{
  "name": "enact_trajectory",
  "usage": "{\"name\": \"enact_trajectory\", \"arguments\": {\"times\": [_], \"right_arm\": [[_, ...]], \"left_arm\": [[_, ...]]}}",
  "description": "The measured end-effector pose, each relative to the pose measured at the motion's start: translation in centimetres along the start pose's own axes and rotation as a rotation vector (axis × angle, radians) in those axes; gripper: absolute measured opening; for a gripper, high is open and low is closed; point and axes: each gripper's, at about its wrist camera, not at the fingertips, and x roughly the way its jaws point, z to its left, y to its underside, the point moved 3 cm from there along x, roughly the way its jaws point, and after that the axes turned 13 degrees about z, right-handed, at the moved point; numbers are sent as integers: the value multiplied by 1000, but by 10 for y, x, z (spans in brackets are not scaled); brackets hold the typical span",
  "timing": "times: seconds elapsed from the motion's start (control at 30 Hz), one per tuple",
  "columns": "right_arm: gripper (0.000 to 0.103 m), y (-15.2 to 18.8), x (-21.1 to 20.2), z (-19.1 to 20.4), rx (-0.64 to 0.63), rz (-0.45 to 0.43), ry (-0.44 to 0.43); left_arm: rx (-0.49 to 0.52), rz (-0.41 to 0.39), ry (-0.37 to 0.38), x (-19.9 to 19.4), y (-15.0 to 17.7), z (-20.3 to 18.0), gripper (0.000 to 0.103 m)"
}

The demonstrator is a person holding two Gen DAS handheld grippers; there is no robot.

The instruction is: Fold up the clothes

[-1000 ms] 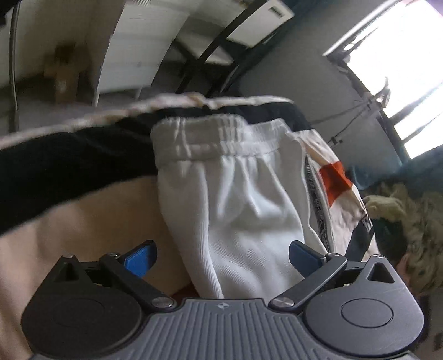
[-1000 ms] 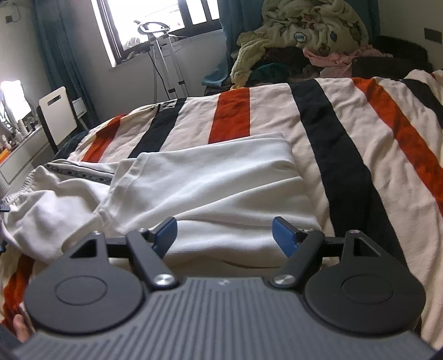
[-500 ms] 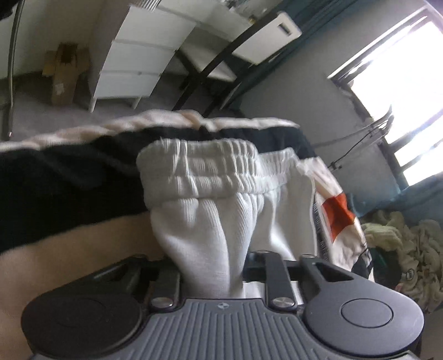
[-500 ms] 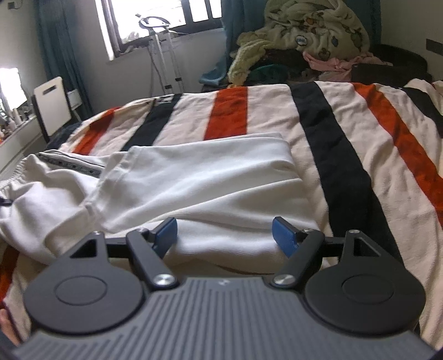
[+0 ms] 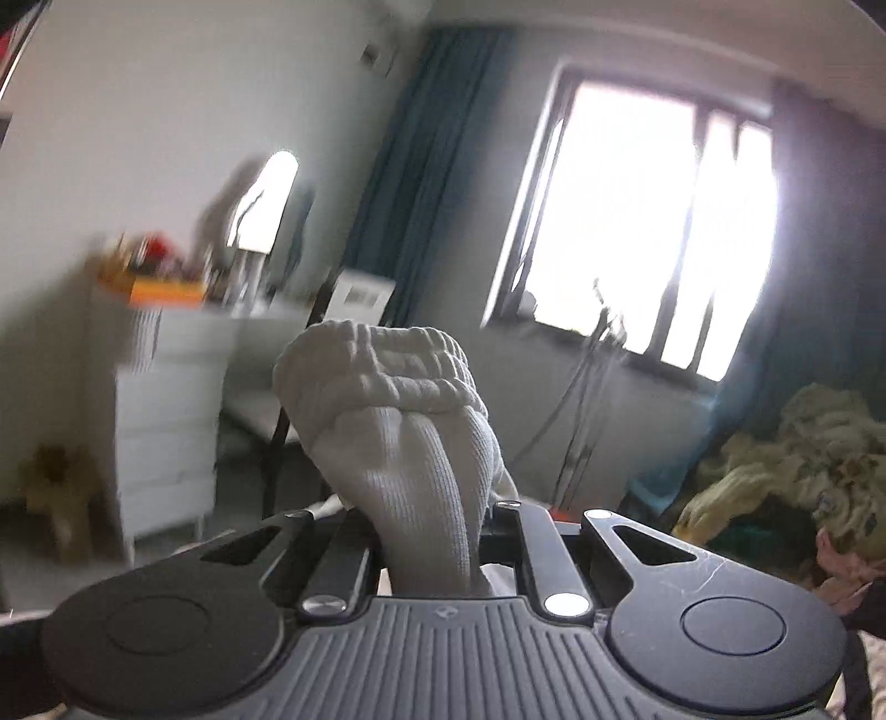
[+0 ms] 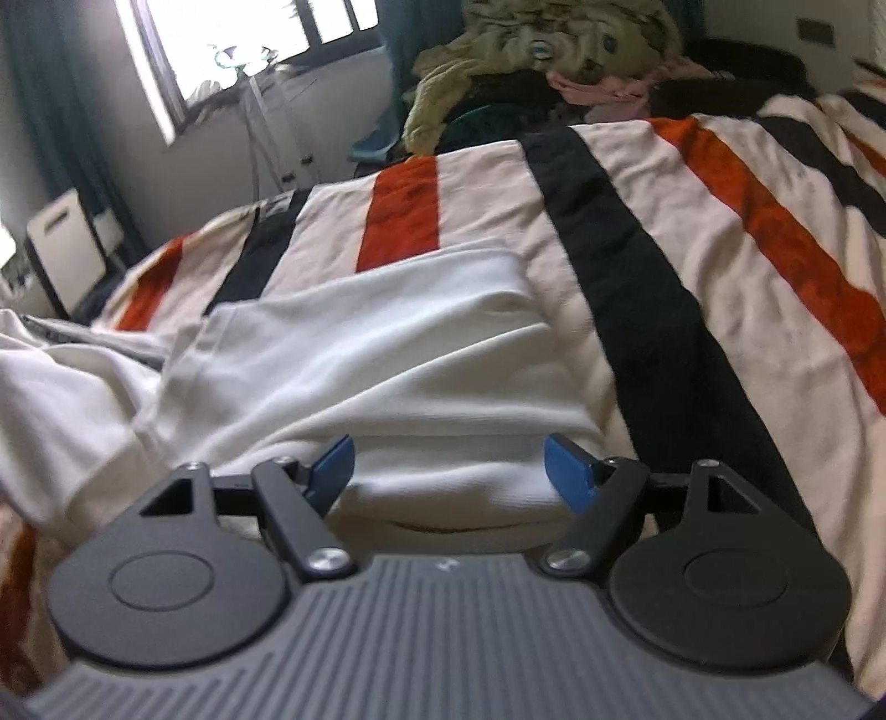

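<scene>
Since the earlier frame the left gripper (image 5: 426, 554) has closed on the white ribbed elastic waistband (image 5: 387, 399) and lifted it to frame centre — folding barely begun; the right gripper (image 6: 448, 471) stands open over the white trouser fabric (image 6: 387, 343) on the striped bedspread (image 6: 692, 232) — fold still pending.

grippers: 2 (left (image 5: 429, 531), right (image 6: 448, 465)) | white garment (image 6: 376, 354): 1 | striped blanket (image 6: 692, 232): 1 | clothes pile (image 6: 554, 50): 1 | window (image 5: 653, 221): 1 | white drawer unit (image 5: 160, 410): 1 | chair (image 6: 66, 249): 1
</scene>
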Motion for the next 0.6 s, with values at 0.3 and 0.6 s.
{"name": "enact_trajectory", "arguments": {"times": [0.3, 0.6], "right_arm": [[77, -12, -8, -38, 223, -8, -71], [77, -30, -11, -72, 334, -74, -87]], "left_arm": [[7, -153, 105, -46, 1, -160, 12], [415, -214, 211, -59, 159, -303, 13]]}}
